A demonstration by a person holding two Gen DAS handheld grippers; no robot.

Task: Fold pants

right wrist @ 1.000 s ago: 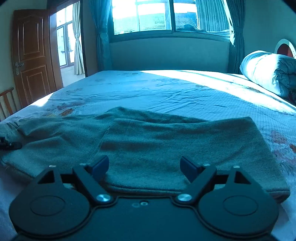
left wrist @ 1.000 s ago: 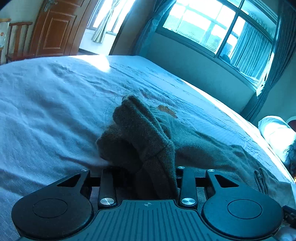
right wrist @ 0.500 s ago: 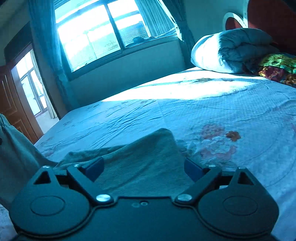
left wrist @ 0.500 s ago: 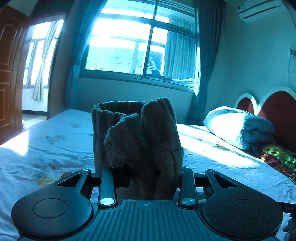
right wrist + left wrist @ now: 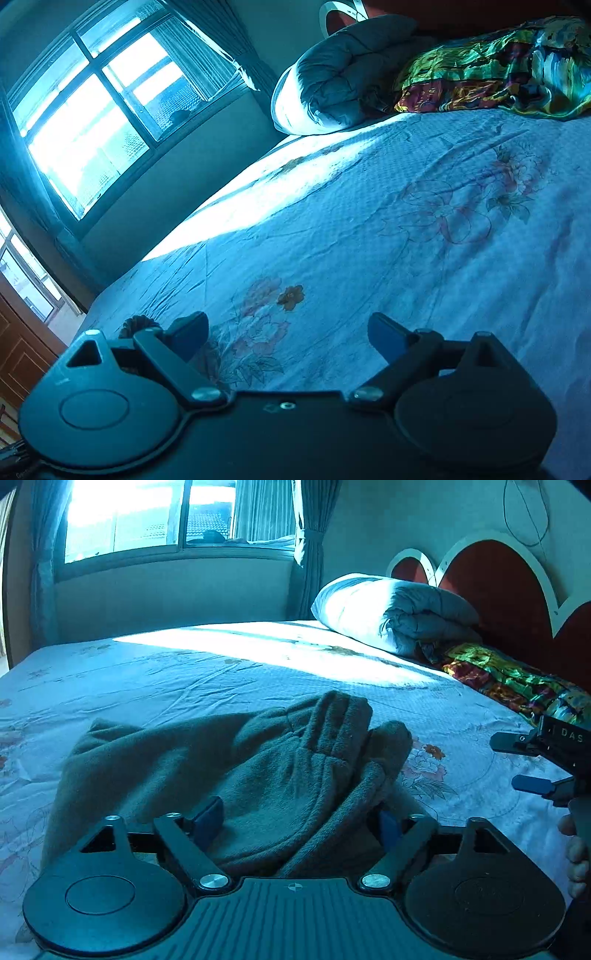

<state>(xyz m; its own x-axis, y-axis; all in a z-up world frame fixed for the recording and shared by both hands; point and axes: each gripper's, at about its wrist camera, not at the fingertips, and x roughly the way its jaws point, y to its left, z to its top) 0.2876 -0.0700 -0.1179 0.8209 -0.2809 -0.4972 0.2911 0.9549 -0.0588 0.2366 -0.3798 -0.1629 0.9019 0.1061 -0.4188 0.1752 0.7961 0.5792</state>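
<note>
1. My left gripper [image 5: 297,821] sat low over the bed [image 5: 184,672], jaws spread wide and clamping nothing.
2. The pants [image 5: 236,768] lay bunched in a grey-green heap on the bed sheet; cloth filled the gap between my blue pads [image 5: 207,819], but I could not tell whether it touched them.
3. The thick, ribbed folds of the pants piled toward the headboard [image 5: 506,602] side of the heap.
4. My right gripper [image 5: 288,336] was also wide open and empty, with only floral sheet between its pads.
5. In the left view the right gripper [image 5: 535,760] showed at the right edge, held well apart from the pants.
6. A rolled duvet [image 5: 391,613] and a colourful pillow [image 5: 517,683] lay at the head of the bed.
7. A window [image 5: 99,110] stood beyond the far edge of the bed.
</note>
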